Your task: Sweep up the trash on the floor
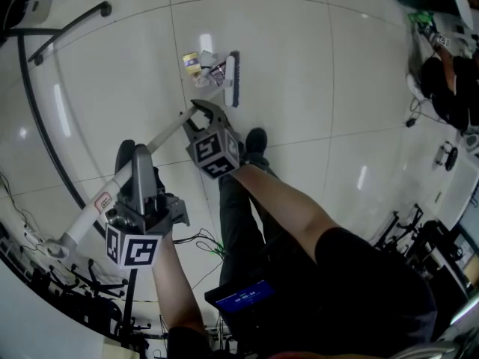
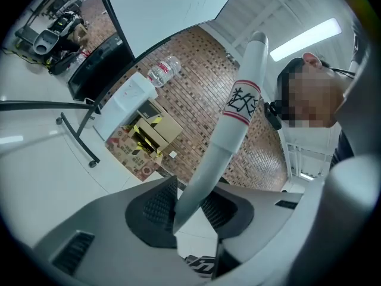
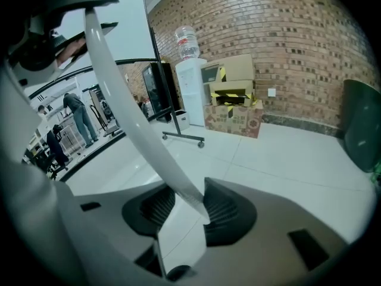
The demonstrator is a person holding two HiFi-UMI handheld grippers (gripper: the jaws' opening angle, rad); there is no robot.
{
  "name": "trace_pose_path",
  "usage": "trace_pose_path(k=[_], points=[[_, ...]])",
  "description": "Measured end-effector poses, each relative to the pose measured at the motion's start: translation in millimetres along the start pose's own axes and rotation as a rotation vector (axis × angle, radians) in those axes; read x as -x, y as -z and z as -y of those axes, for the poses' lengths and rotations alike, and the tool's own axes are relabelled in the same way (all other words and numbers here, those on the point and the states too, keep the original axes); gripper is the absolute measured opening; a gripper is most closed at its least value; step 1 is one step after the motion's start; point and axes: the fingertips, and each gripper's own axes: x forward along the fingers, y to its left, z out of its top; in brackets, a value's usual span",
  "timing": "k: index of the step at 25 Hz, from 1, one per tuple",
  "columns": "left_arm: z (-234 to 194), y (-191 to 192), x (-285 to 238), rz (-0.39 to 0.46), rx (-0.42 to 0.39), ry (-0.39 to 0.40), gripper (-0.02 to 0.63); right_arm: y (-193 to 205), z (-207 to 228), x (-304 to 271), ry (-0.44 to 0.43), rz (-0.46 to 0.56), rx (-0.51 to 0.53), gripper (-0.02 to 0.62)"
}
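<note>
Far ahead on the floor (image 1: pixel 314 66) in the head view, the trash (image 1: pixel 200 64) lies just left of the broom head (image 1: pixel 233 79), my right gripper (image 1: pixel 206 112) nearer it than my left gripper (image 1: pixel 135 182). In the left gripper view, my fingers (image 2: pixel 152 207) clench the handle (image 2: pixel 235 124). In the right gripper view, my fingers (image 3: pixel 226 210) are clamped on that handle (image 3: pixel 128 118) too.

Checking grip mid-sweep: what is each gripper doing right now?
Left gripper: closed on the broom handle.
Right gripper: closed on the same broom handle.
</note>
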Motion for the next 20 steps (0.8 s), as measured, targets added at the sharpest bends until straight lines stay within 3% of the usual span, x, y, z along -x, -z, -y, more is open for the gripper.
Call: trace_pose_path(k=[3,6,14,20], points=[[15,-2,-3,-0.015,0.038,0.051,0.115,-8,6,11,0.041,-0.008,0.025,0.166],[35,-2,-2,-0.044,0.023,0.106,0.118,-17,12,26,0.080,-0.008,0.063,0.160],[59,-28,12,0.009,0.096,0.124,0.117,-47,16,66,0.096,-0.002,0.215,0.156],[134,-51,-1,-0.037,0.077,0.232,0.117,-99,46,132,0.158,0.015,0.269,0.156]])
